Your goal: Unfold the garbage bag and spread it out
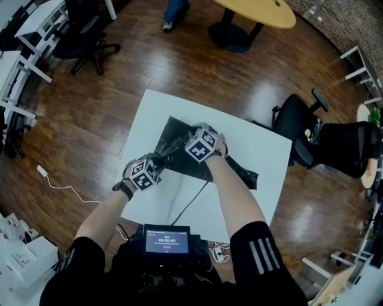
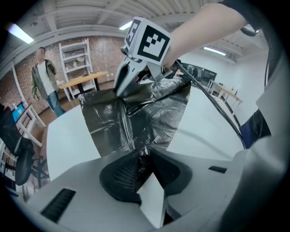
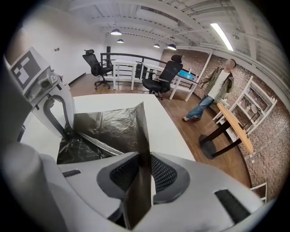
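Observation:
A black garbage bag (image 1: pixel 173 140) lies partly unfolded and crumpled on the white table (image 1: pixel 251 149). My left gripper (image 1: pixel 161 161) is at the bag's near left edge, shut on a bunched bit of the black film (image 2: pixel 144 158). My right gripper (image 1: pixel 197 132) is over the middle of the bag. An upright fold of the bag (image 3: pixel 141 136) stands between its jaws, which are a little apart and not pressing on it. In the left gripper view the right gripper (image 2: pixel 120 92) dips into the bag (image 2: pixel 136 118). The right gripper view shows the left gripper (image 3: pixel 68 131) at the bag's (image 3: pixel 108 127) far side.
A dark cable (image 1: pixel 191 203) runs across the table's near part. Office chairs (image 1: pixel 299 125) stand to the right and at the far left (image 1: pixel 84 33). A round wooden table (image 1: pixel 257 12) and a standing person (image 3: pixel 217 86) are beyond. A white cable (image 1: pixel 60 185) lies on the floor.

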The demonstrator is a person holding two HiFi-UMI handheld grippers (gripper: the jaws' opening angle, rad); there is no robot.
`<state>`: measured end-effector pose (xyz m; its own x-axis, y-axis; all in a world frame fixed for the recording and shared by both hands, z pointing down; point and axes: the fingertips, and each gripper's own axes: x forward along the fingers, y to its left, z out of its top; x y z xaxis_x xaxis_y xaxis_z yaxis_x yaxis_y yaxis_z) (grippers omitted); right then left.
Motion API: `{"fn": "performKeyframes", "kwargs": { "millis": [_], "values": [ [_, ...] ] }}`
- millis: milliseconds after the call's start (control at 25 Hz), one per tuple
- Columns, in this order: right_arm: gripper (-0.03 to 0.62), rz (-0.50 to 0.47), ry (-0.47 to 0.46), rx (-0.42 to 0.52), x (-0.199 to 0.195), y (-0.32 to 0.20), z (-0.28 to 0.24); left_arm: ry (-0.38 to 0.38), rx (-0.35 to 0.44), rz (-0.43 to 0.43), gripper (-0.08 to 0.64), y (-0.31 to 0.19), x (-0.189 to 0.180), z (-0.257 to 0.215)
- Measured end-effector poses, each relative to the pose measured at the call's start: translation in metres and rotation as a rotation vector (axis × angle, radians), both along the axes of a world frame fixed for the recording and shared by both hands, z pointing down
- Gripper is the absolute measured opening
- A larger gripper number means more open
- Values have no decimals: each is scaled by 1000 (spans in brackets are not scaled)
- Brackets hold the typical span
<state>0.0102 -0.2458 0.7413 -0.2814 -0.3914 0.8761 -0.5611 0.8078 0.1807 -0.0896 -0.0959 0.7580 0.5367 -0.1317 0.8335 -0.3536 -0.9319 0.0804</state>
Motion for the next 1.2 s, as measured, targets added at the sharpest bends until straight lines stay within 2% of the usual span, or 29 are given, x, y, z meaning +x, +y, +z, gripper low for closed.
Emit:
{"fn": "performKeyframes", "kwargs": {
  "millis": [160, 320, 440, 640, 760, 880, 1040, 1200],
  "values": [
    [114, -7, 13, -12, 1, -3, 8, 0, -4, -1, 83, -1, 1, 0],
    [149, 14, 11, -22, 5, -5, 12, -2, -3, 0, 84, 0, -1, -1],
    [178, 37, -50, 29, 6, -10, -4, -4, -4, 1, 84, -1, -1, 0],
    [179, 57, -195, 81, 10, -2, -49, -12, -6, -3, 84, -1, -3, 2],
    [179, 62, -244, 78, 18, 13, -68, -11, -14, -4, 84, -1, -3, 2],
    [183, 107, -317, 41, 29, 24, -78, -6, -20, -11, 84, -2, -1, 2],
    [198, 127, -348, 20, 41, 29, -81, -3, -20, -9, 84, -2, 3, 1],
    [198, 139, -320, -12, 46, 11, -64, -2, -20, -10, 84, -2, 6, 2]
  ]
}}
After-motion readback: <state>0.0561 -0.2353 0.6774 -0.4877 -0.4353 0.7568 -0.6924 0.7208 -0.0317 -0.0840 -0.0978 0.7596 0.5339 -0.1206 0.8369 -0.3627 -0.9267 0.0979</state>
